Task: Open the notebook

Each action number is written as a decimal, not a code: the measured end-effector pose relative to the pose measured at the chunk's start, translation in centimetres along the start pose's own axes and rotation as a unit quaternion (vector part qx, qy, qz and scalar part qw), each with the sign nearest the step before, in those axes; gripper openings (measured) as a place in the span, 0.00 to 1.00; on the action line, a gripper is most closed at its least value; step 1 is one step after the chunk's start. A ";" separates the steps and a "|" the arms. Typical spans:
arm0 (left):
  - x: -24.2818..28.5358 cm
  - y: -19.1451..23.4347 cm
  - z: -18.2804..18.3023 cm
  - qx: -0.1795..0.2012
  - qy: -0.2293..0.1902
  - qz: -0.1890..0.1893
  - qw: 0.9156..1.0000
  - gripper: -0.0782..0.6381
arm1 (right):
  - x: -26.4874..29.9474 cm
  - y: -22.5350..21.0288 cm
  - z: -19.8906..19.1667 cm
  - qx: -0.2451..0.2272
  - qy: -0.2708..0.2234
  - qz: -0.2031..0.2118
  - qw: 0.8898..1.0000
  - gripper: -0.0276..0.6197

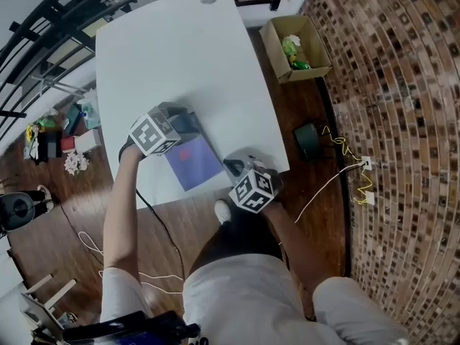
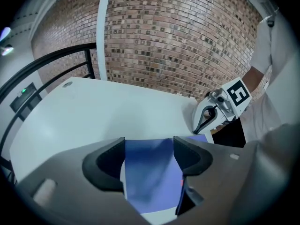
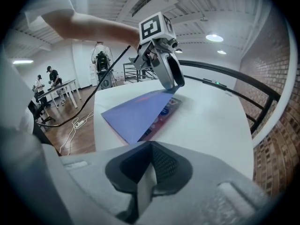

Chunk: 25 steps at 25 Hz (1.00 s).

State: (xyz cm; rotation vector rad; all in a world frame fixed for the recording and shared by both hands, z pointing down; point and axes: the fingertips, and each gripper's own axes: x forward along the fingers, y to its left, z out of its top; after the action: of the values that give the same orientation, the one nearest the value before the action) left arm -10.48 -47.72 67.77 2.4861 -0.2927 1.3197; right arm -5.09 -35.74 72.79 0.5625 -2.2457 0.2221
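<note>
The left gripper (image 2: 149,153) is held partly open, with the blue cover (image 2: 152,172) standing between its jaws but not visibly clamped. The notebook (image 1: 194,160) lies at the near edge of the white table (image 1: 180,56), cover raised. The cover should be pinched firmly before it is swung over. The right gripper (image 3: 149,165), fully closed and empty, should be pressed on the lower pages as a hold-down.

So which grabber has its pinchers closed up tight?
The right gripper: its jaws are pressed together with nothing between them. The left gripper has its jaws apart, with the notebook's blue cover showing between them.
</note>
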 end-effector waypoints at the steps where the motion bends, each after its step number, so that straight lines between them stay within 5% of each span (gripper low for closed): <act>1: -0.2 -0.1 0.0 0.001 -0.003 0.000 1.000 0.60 | 0.0 0.0 0.0 0.002 -0.002 0.002 1.000 0.02; 4: -0.7 -0.3 0.0 0.003 -0.011 0.002 1.000 0.60 | -0.4 -0.3 0.3 0.024 -0.016 0.000 1.000 0.02; 7: -1.0 0.0 0.2 0.005 -0.020 0.010 1.000 0.60 | -1.7 -2.4 0.9 0.128 -0.074 -0.011 0.989 0.02; 9: -1.3 0.2 0.2 0.004 -0.030 0.017 0.999 0.59 | -3.1 -4.4 2.0 0.246 -0.159 0.000 0.956 0.02; 10: -1.3 0.2 0.2 0.001 -0.036 0.017 0.999 0.59 | -3.9 -5.0 3.0 0.298 -0.205 0.019 0.932 0.09; 11: -1.4 0.1 0.1 -0.003 -0.041 0.015 0.999 0.59 | -4.3 -5.1 4.0 0.331 -0.237 0.045 0.912 0.29; 12: -1.5 0.0 0.1 -0.006 -0.045 0.013 0.999 0.59 | -4.5 -4.8 4.9 0.342 -0.252 0.074 0.902 0.32; 17: -1.8 -0.2 0.0 -0.008 -0.054 0.009 0.998 0.59 | -2.0 0.0 6.0 0.280 -0.168 0.181 0.928 0.32; 25: -3.3 -0.4 -0.2 -0.010 -0.071 0.010 0.997 0.59 | -2.7 1.7 8.3 0.241 -0.162 0.184 0.939 0.14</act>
State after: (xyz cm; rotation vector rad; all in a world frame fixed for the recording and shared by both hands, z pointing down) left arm -12.30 -47.22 65.07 2.5702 -0.3624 1.1431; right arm -9.80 -36.09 65.24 0.4427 -2.6194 0.9516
